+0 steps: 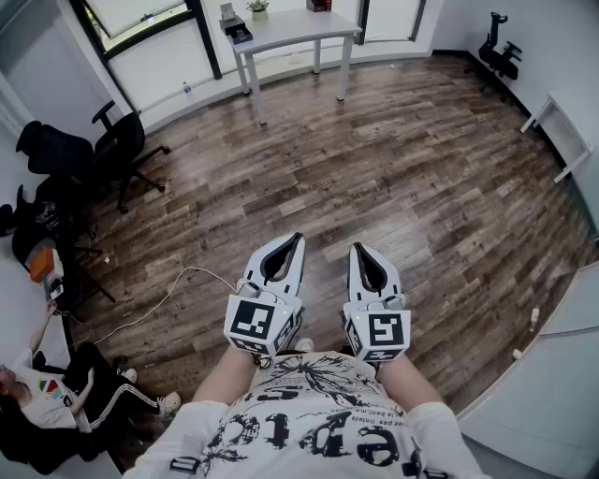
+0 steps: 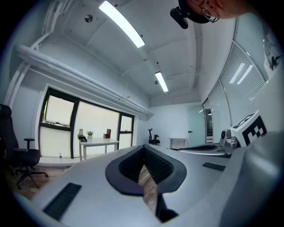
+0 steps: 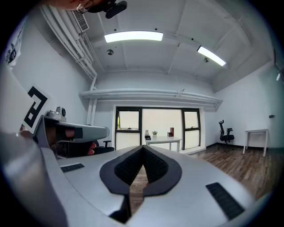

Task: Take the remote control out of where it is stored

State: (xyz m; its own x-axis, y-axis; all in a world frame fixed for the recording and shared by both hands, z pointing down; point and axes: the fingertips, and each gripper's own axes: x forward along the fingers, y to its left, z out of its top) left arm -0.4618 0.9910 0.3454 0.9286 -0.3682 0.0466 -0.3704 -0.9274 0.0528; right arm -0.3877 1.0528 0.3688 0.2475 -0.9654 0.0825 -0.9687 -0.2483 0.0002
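Left white two-jaw gripper [image 1: 298, 238], jaws pressed together, empty, right white gripper [image 1: 357, 247] likewise closed on nothing, both side by side above brown wood-plank floor [image 1: 402, 159], remote control showing in no view

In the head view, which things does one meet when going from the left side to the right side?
Black office chair by the window → left gripper → right gripper → black chair in the far corner → white side table. The white desk is left out, as it stretches above both grippers.
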